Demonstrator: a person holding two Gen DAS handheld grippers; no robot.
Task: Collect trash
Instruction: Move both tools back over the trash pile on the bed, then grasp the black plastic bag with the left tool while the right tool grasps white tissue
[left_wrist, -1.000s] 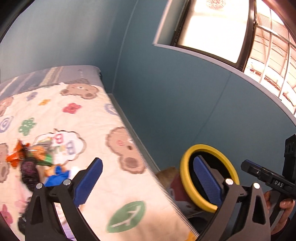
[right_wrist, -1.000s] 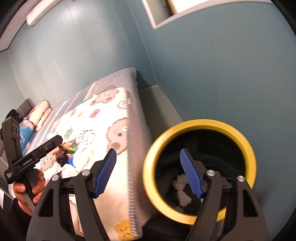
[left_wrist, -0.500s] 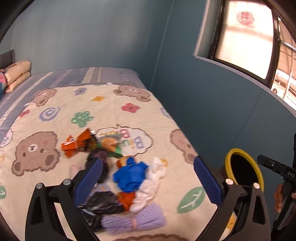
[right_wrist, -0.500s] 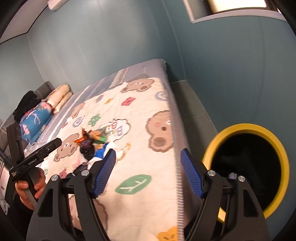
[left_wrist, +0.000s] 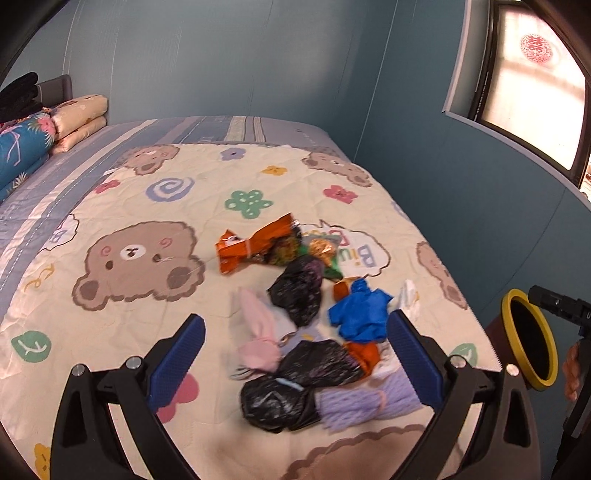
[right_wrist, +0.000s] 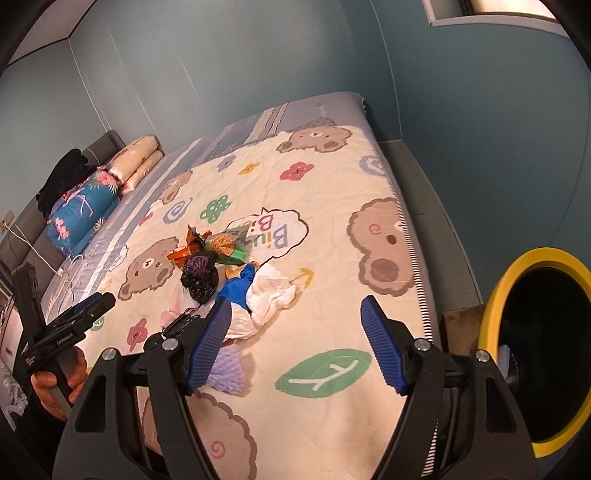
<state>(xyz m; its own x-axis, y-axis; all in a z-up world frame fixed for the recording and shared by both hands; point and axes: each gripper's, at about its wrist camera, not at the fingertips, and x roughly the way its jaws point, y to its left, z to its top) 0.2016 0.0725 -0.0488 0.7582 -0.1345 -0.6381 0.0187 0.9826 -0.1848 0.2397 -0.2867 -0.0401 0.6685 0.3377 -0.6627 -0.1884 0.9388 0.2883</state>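
Note:
A pile of trash lies on the bear-print quilt (left_wrist: 122, 206): an orange wrapper (left_wrist: 251, 245), black bags (left_wrist: 297, 291), a blue scrap (left_wrist: 360, 314), a pink piece (left_wrist: 258, 332), a purple foam net (left_wrist: 365, 404) and white tissue (right_wrist: 271, 291). My left gripper (left_wrist: 295, 354) is open and empty, hovering just above the near part of the pile. My right gripper (right_wrist: 295, 347) is open and empty above the quilt near the bed's edge. A yellow-rimmed bin (right_wrist: 535, 350) stands on the floor beside the bed; it also shows in the left wrist view (left_wrist: 532, 341).
Pillows and a folded blue blanket (right_wrist: 81, 214) lie at the bed's head. A teal wall runs close along the bed's right side with a window (left_wrist: 535, 85). A narrow grey floor strip (right_wrist: 424, 192) lies between bed and wall.
Both grippers have swung left, away from the bin and toward the trash pile. The left one is now over the pile; the bin has slid to the right edge of both views.

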